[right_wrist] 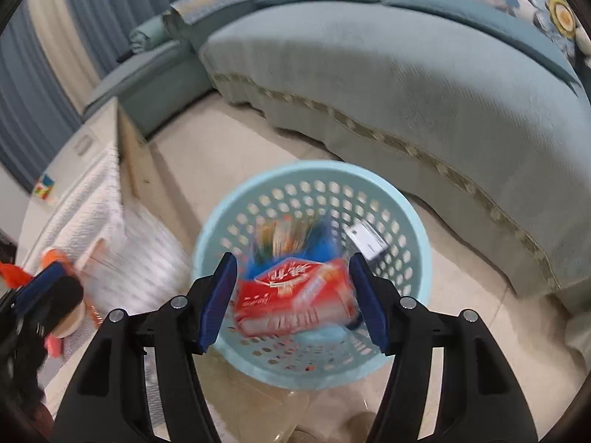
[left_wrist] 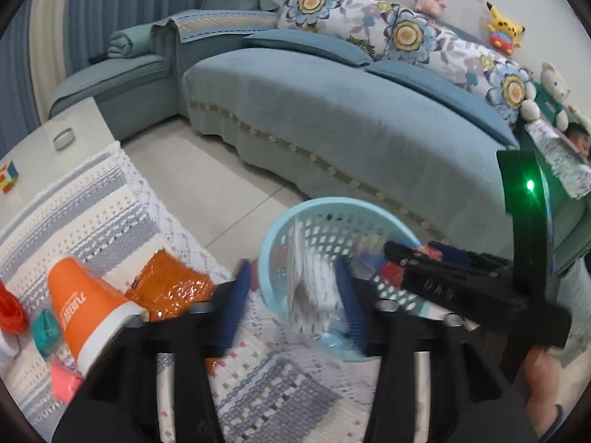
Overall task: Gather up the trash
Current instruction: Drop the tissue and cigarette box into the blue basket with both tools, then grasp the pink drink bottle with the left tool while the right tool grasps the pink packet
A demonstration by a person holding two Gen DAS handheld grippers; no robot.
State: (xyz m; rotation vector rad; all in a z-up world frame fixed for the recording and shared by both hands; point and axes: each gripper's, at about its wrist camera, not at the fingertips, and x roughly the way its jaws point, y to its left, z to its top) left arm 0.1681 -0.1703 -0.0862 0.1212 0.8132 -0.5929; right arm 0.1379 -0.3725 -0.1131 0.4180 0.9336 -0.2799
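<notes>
A light blue perforated basket (right_wrist: 417,258) stands on the floor beside the table; it also shows in the left wrist view (left_wrist: 280,236). My right gripper (right_wrist: 291,295) is open above it, and a blurred red packet (right_wrist: 291,295) is between its fingers, over the basket's mouth, with no pad touching it. Colourful wrappers (right_wrist: 284,236) and a small white card (right_wrist: 365,240) lie inside. My left gripper (left_wrist: 291,295) is open at the table edge, with a blurred clear plastic piece (left_wrist: 314,288) between its fingers, over the basket rim. The right gripper's body (left_wrist: 461,288) shows in the left view.
On the table's woven cloth (left_wrist: 74,206) lie an orange paper cup (left_wrist: 88,310) on its side, an orange foil wrapper (left_wrist: 170,284), a teal piece (left_wrist: 46,328), a pink piece (left_wrist: 64,384) and red string (left_wrist: 9,306). A blue sofa (left_wrist: 351,118) stands beyond the basket.
</notes>
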